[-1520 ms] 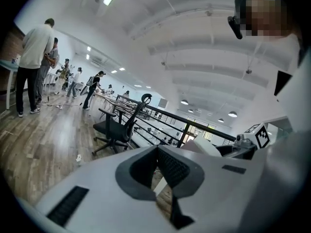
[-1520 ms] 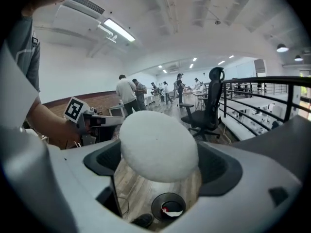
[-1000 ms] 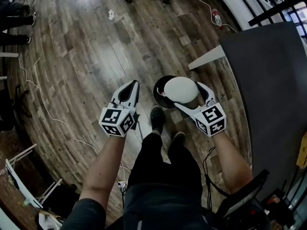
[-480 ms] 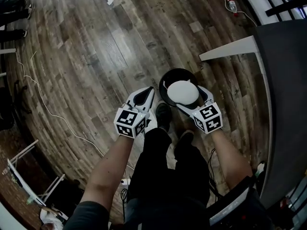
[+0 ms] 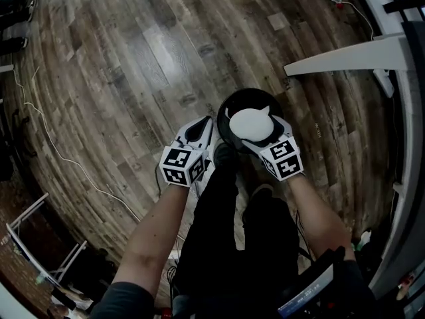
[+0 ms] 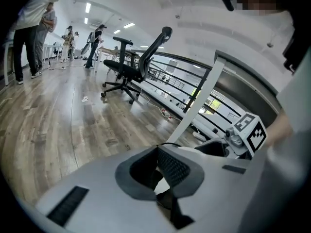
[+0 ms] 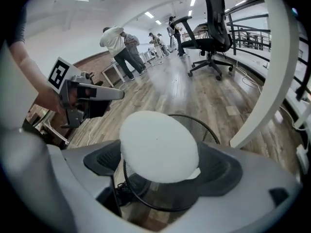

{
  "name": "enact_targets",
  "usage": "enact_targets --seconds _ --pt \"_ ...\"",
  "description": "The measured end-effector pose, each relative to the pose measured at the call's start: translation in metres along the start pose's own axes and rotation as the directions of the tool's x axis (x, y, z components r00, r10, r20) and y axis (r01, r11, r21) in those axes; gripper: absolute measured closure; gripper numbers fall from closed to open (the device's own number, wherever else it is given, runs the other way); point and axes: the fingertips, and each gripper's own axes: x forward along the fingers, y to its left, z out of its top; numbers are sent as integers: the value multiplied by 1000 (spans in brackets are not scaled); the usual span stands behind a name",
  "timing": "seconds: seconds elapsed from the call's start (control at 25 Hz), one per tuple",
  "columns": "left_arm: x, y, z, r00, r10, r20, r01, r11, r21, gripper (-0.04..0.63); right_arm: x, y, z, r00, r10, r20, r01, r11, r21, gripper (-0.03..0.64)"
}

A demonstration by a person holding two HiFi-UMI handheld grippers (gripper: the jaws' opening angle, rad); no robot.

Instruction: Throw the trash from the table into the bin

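A white, round, dome-shaped piece of trash (image 5: 251, 123) (image 7: 158, 147) sits between the jaws of my right gripper (image 5: 255, 129) (image 7: 160, 165), which is shut on it. It hangs right over the mouth of the black mesh bin (image 5: 226, 109) (image 7: 197, 125) on the wooden floor. My left gripper (image 5: 205, 124) (image 6: 158, 149) is beside the bin's left rim, shut with nothing in it. Its pads meet. The right gripper view shows the left gripper (image 7: 95, 93) off to the left. The inside of the bin is mostly hidden by the white trash.
A white table edge and leg (image 5: 345, 62) (image 7: 265, 86) stand just right of the bin. The person's legs and shoes (image 5: 222, 155) are close behind it. A cable (image 5: 46, 138) runs on the floor at left. Office chairs (image 6: 129, 67) and people (image 7: 116, 45) are farther off.
Both grippers have come down toward the floor. The white trash now hangs over the bin's opening, and the left gripper is closer to the rim. Both stay shut.
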Motion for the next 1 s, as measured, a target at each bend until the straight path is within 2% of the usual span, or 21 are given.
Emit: enact_targets --seconds 0.2,0.36,0.6,0.76,1.0 --pt "12 14 -25 1000 23 -4 -24 999 -28 584 35 -10 -16 996 -30 -90 23 997 -70 117" --pt "14 15 -27 1000 12 12 -11 1000 -20 584 57 -18 -25 988 -75 -133 55 988 -147 117" --pt "7 12 -30 1000 16 -8 -16 999 49 584 72 -17 -40 981 -70 -178 39 984 -173 117" --pt "-15 11 -15 998 55 7 -55 998 37 584 56 -16 -34 986 -72 -153 50 989 -141 115" --pt "-71 -26 29 997 39 71 -40 999 3 584 -26 2 2 994 -100 -50 95 991 -95 117"
